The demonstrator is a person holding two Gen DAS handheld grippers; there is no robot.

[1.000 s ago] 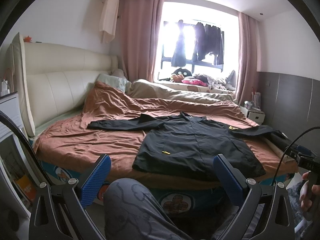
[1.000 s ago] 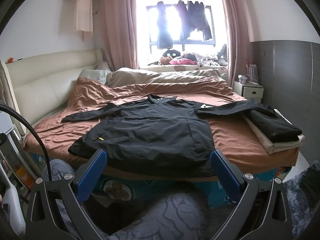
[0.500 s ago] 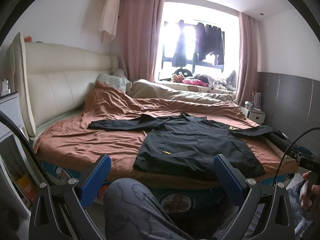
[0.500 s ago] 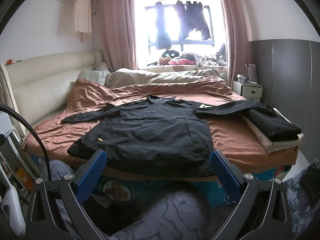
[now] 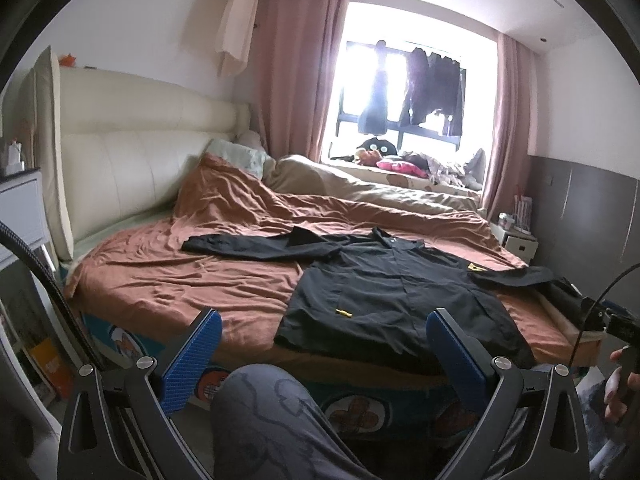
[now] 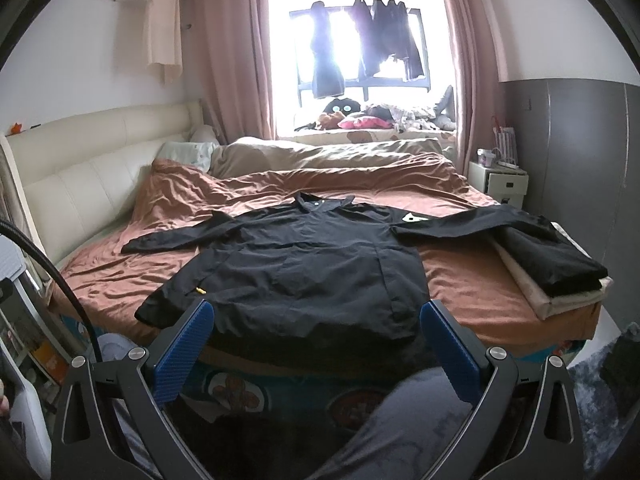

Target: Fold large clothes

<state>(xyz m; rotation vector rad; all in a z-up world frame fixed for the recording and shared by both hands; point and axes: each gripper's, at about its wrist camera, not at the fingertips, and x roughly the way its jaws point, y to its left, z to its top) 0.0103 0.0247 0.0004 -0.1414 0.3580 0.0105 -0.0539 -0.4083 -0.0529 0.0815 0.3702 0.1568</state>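
A large black long-sleeved jacket [image 6: 304,268] lies flat, front up, on the brown bedspread [image 6: 472,280], sleeves spread to both sides and hem at the near bed edge. It also shows in the left wrist view [image 5: 396,304]. My left gripper [image 5: 320,344] is open and empty, held in front of the bed, short of the hem. My right gripper [image 6: 316,336] is open and empty, just short of the jacket's hem.
A stack of folded clothes, black on cream [image 6: 560,268], sits at the bed's right edge under the right sleeve. A cream headboard [image 6: 88,172] is on the left, a white nightstand [image 6: 500,180] far right. The person's grey-trousered knee [image 5: 264,412] is between gripper and bed.
Both grippers have drifted slightly, with the left view turned a little to the left. The jacket has not moved and both grippers stay open.
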